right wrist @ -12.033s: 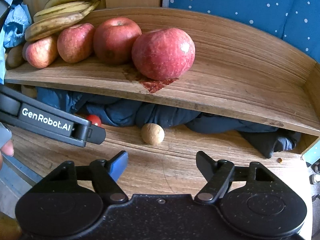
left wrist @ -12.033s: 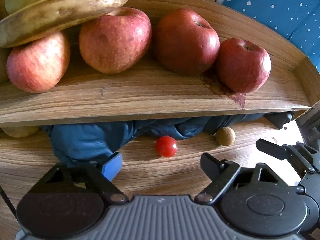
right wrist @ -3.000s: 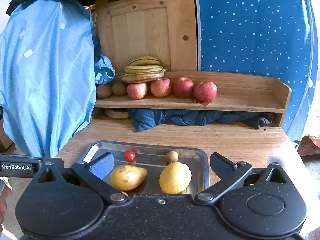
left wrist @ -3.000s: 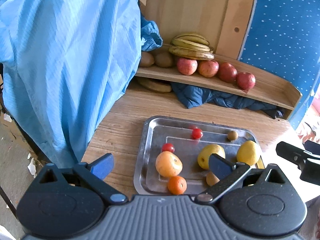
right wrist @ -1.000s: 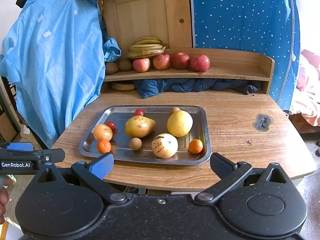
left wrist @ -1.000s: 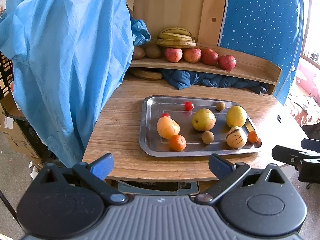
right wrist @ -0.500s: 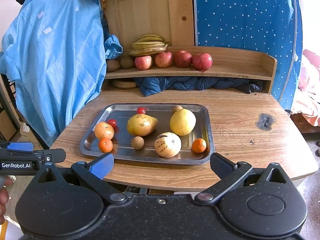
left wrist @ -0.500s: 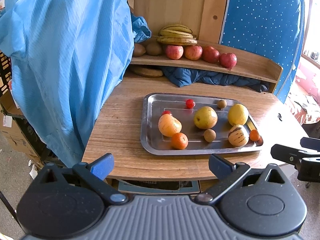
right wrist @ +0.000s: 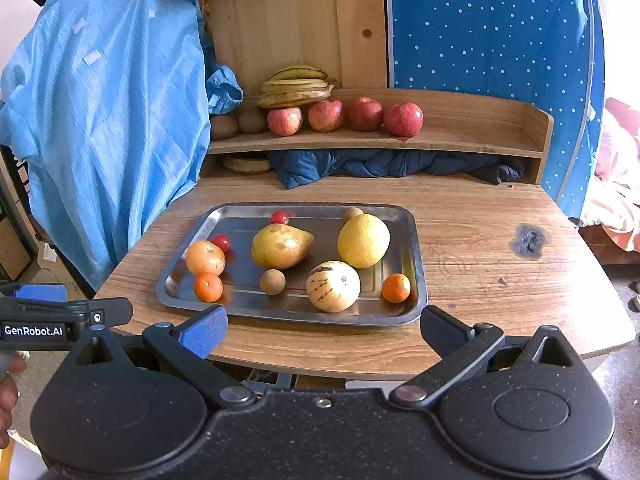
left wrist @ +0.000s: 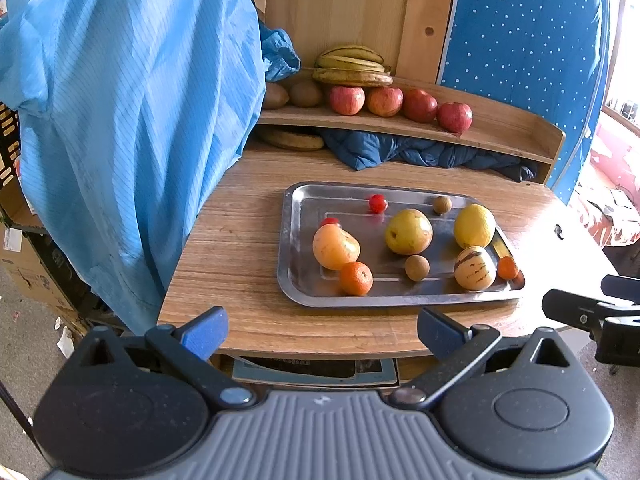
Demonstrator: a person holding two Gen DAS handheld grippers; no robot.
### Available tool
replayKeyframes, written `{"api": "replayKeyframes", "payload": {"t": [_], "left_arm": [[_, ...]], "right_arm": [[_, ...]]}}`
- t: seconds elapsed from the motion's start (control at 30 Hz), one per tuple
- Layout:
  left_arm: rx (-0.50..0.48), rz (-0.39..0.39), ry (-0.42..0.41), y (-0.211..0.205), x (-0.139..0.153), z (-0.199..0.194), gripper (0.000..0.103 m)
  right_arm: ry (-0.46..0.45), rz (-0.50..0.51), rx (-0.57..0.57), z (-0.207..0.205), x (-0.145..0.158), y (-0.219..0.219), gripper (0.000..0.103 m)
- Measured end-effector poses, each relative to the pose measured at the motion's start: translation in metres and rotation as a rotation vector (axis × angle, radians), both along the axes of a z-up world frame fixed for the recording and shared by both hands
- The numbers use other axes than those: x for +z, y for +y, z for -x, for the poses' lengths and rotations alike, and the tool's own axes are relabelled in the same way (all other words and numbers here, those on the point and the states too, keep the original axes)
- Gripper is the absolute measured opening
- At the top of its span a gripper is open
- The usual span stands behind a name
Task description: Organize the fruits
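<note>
both tongs spread wide, off the table's near edge

left gripper (left wrist: 320, 330) and right gripper (right wrist: 322, 326) are each spread apart, pinching nothing. ahead, a steel tray (right wrist: 414, 240) on the wooden table (right wrist: 480, 248) holds a pear (right wrist: 280, 245), lemon (right wrist: 363, 240), striped melon (right wrist: 333, 286) and small oranges. 4 apples (right wrist: 345, 116) line the shelf (right wrist: 460, 136) under bananas (right wrist: 296, 86).

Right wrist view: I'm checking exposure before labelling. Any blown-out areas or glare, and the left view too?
Right wrist view: the far right edge is washed out white; the steel tray shows soft reflections of the fruit. Left wrist view: the table's right edge is blown out by window light.
</note>
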State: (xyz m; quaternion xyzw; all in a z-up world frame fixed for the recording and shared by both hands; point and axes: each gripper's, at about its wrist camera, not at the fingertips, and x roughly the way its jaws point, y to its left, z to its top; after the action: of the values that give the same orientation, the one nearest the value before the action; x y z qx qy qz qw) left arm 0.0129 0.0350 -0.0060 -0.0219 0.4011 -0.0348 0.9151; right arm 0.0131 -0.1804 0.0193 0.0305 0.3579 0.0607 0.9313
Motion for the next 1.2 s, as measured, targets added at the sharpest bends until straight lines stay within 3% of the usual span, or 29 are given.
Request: {"api": "replayKeyframes", "payload": {"t": [0.7, 1.2], "left_arm": [[-0.006, -0.009, -0.007, -0.008, 0.003, 0.001, 0.102], [-0.006, 0.044, -0.001, -0.015, 0.006, -0.003, 0.102]], "right_arm": [[-0.004, -0.011, -0.011, 0.004, 0.000, -0.008, 0.102], [-0.005, -0.012, -0.012, 0.003, -0.001, -0.010, 0.102]]}}
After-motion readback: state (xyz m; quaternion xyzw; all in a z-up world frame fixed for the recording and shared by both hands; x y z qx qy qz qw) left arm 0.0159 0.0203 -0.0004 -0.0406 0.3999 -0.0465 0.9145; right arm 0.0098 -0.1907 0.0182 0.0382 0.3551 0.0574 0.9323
